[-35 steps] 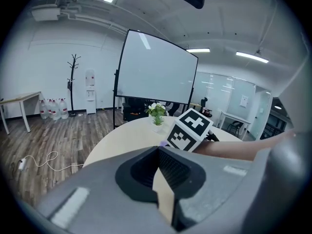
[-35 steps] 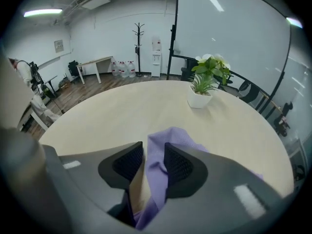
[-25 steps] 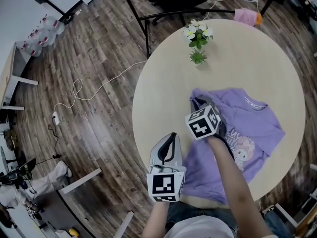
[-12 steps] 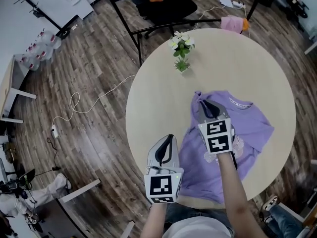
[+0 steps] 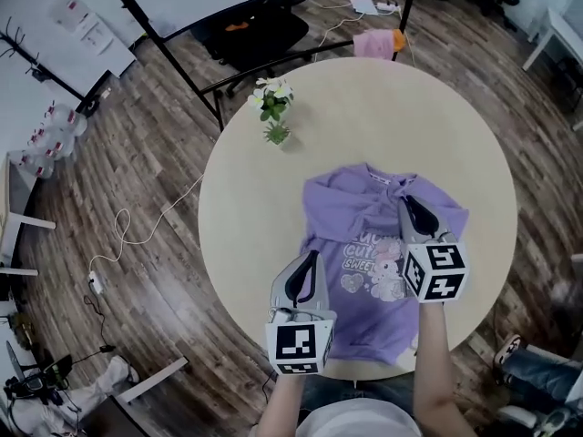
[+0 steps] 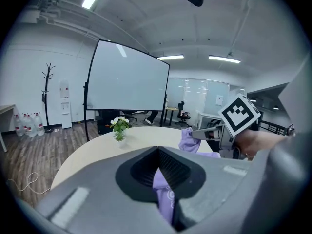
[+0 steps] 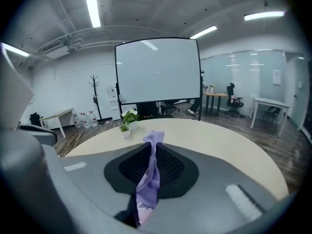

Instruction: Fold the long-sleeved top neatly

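Purple long-sleeved top [image 5: 355, 235] lies spread on the round table [image 5: 246, 208], print side up, nearer the person's edge. Left gripper [image 5: 308, 267] is clamped on the top's left edge, with purple cloth pinched between the closed jaws. Right gripper [image 5: 412, 215] is clamped on a fold at the top's right side, a strip of fabric poking up past the jaws and raised off the table. A small potted plant [image 5: 273, 116] stands far left, well apart from the top. Pink item [image 5: 373, 42] sits at the far rim.
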Tool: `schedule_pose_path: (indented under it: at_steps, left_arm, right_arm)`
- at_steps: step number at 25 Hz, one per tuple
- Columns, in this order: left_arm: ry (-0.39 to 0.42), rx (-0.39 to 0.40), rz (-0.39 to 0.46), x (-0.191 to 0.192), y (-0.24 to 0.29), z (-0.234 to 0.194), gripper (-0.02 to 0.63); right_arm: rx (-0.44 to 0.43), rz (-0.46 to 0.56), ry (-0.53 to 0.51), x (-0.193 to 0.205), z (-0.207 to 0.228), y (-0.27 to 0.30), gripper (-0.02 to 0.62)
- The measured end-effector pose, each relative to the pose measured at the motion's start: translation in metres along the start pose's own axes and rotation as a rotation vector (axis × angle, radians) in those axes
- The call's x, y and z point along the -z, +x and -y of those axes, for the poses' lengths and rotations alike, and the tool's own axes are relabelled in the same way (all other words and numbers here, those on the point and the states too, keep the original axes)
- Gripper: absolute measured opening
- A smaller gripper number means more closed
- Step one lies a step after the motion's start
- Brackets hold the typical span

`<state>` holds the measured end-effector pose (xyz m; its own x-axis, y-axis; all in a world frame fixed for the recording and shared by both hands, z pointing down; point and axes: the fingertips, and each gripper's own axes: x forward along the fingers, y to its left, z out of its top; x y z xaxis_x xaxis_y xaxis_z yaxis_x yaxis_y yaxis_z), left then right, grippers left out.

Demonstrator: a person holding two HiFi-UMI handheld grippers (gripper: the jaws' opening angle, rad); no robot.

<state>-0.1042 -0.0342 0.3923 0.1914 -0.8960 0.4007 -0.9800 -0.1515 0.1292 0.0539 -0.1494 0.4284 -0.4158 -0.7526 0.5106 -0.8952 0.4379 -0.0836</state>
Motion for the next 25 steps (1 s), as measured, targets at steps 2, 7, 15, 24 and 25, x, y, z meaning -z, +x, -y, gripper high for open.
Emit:
schedule_pose_path:
  at_steps: [2,7,15,24,25]
  left_arm:
    - [0.019,0.023,0.003,-0.002,0.005,0.014,0.0]
    - [0.037,0.071,-0.018,0.004,0.012,0.046,0.0]
    - [0.067,0.114,-0.048,0.017,0.016,0.079,0.0]
    - [0.075,0.119,-0.057,0.02,0.014,0.098,0.0]
    - [0.077,0.115,-0.057,0.02,0.014,0.098,0.0]
  right_arm:
    - [0.031,-0.005,0.038,0.012,0.021,-0.013,0.063]
    - [0.074,-0.052,0.105,0.058,0.058,-0.031,0.066]
    - [0.129,-0.227,0.118,0.135,0.09,-0.055,0.079]
    - [0.019,-0.226,0.079,0.135,0.101,-0.049,0.198]
    - [-0.012,-0.237,0.063,0.134,0.101,-0.041,0.218]
